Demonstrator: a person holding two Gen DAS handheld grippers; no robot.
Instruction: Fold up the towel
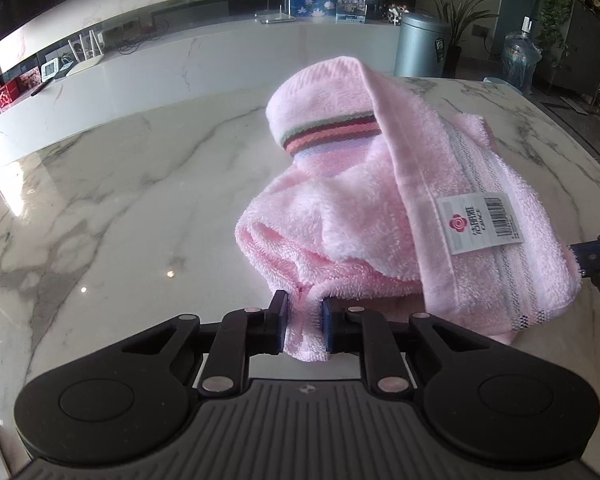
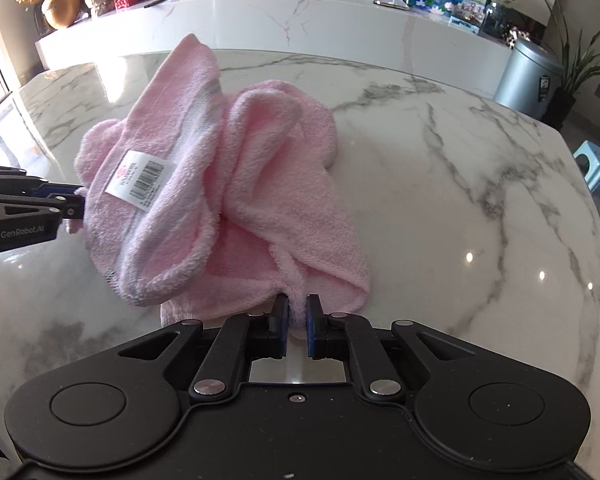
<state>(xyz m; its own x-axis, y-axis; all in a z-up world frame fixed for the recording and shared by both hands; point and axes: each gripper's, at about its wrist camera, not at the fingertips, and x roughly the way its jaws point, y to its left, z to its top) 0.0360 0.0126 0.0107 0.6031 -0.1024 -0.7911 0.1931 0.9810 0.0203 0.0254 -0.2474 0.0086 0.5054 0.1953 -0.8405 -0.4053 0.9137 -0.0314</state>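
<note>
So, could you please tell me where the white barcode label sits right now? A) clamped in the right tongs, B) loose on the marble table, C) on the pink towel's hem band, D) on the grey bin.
C: the barcode label lies on the crumpled pink towel, on its flat hem band.

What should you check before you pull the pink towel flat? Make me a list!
1. Left gripper has towel between its fingers: ok, a pink corner is pinched.
2. Right gripper has towel between its fingers: ok, a fold sits in the narrow gap.
3. Pink towel lies flat: not ok, it is bunched in a heap.
4. Both grips are on true corners: cannot tell, folds hide the edges.
5. Paper label is out of the grips: ok, it lies on top.
6. Marble table has room beside the towel: ok, bare to the right.
</note>
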